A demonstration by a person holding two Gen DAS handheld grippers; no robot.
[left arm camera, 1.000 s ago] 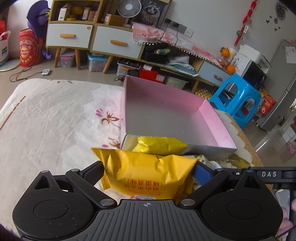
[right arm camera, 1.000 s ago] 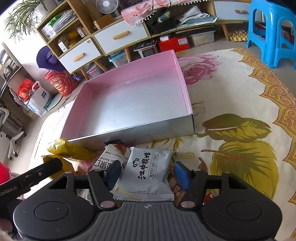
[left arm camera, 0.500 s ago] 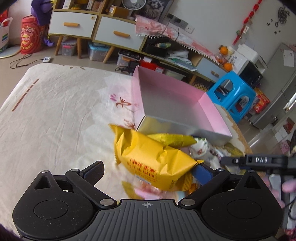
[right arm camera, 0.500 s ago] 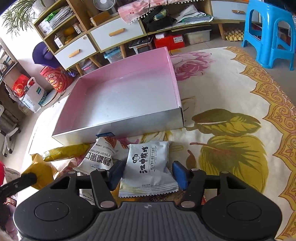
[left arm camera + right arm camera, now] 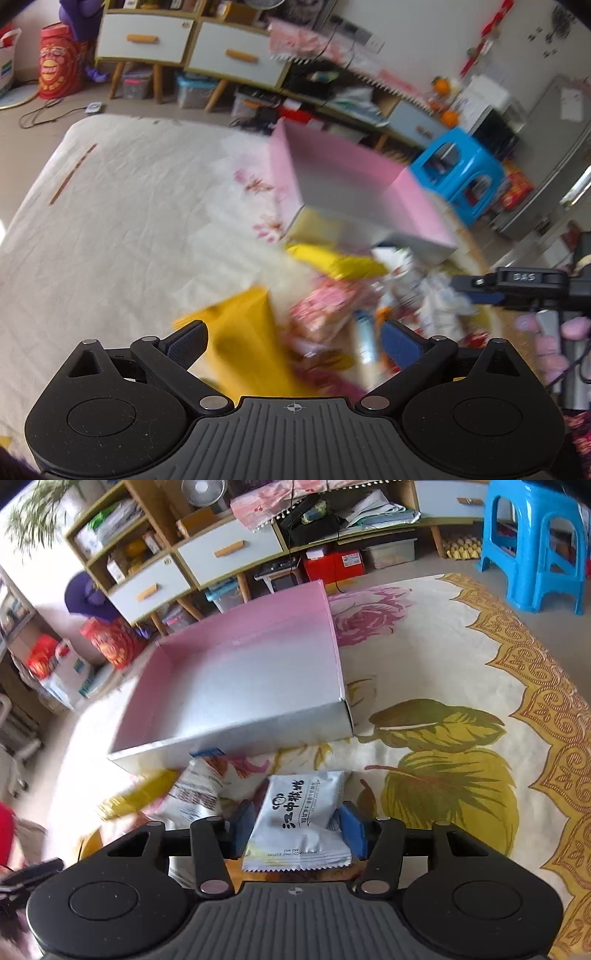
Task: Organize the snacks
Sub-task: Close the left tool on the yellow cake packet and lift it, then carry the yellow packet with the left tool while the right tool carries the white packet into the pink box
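The pink box [image 5: 354,181] with a silver floor stands on the bed; it also shows in the right wrist view [image 5: 243,679]. My left gripper [image 5: 291,338] is open and empty, above a blurred yellow packet [image 5: 243,332] that lies on the bed by a pink packet [image 5: 328,306]. Another yellow packet [image 5: 340,260] lies against the box's near wall. My right gripper [image 5: 297,829] is shut on a white snack packet [image 5: 301,819] with black characters, held just in front of the box. A white packet [image 5: 201,794] and a yellow one [image 5: 142,794] lie to its left.
The bed has a white sheet [image 5: 110,236] on the left and a flowered yellow-bordered cover [image 5: 461,716] on the right. A blue stool [image 5: 535,542] and drawer cabinets [image 5: 221,550] stand beyond the bed. The right gripper's side [image 5: 517,284] shows in the left wrist view.
My left gripper has let go of the yellow packet, which dropped onto the bed, and swung left. My right gripper closed tighter on the white packet and lifted it slightly.
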